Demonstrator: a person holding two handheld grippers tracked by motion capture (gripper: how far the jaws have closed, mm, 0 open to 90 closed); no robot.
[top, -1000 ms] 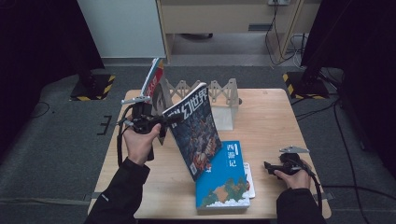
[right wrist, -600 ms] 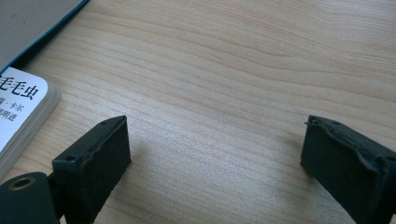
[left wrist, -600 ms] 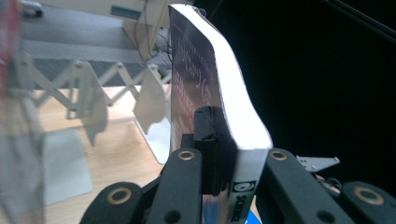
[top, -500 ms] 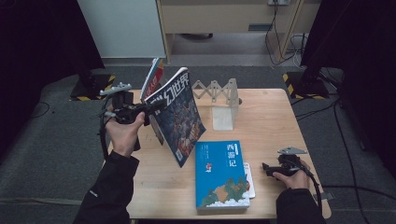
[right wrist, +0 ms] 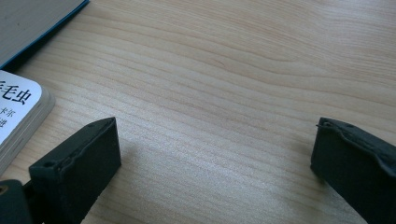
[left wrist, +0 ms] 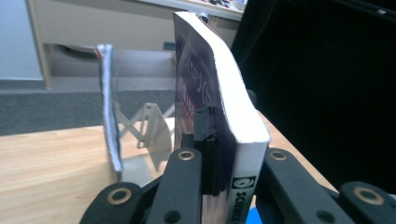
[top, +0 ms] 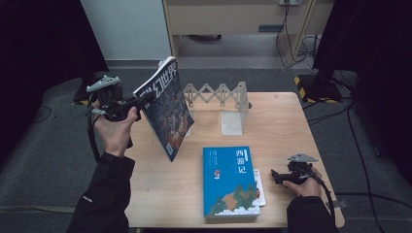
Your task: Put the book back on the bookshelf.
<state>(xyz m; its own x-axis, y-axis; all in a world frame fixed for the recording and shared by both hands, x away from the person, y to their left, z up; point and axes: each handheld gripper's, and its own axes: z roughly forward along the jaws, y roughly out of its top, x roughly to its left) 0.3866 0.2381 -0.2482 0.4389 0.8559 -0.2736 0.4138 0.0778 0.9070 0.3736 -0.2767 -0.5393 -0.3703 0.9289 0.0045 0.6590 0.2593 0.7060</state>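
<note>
Fig. legend, high + both gripper views. L gripper (top: pixel 138 102) was seen pinching a dark-covered magazine (top: pixel 167 114) by its spine edge; in the left gripper view the jaws were pressed on either side of the bound edge (left wrist: pixel 233 154), spine lettering just above the pads. The magazine was held in the air, tilted, its long axis running from upper left down toward the table (top: pixel 160 194), lower corner hanging over the tabletop. Landmark: the expanding book rack (top: pixel 218 97) at the back of the table. The held magazine lay just left of and in front of the rack; the coming move was judged to be a carry rightward and back into a rack slot, so the L hand (top: pixel 114 131) was by far the nearer one.

One thin magazine (left wrist: pixel 109 121) was already stood upright at the rack's near-left end; the remaining slots appeared vacant, incl. the white end plate (top: pixel 232 121).

R gripper (top: pixel 277 175) rested well in front of and right of the rack, jaws spread wide w/ bare wood between them, having just been opening. Beside it, toward the rack-front centre, a blue book (top: pixel 231 182) lay flat atop a white book (right wrist: pixel 18 116), whose corner showed just beside the R gripper's one jaw.
</note>
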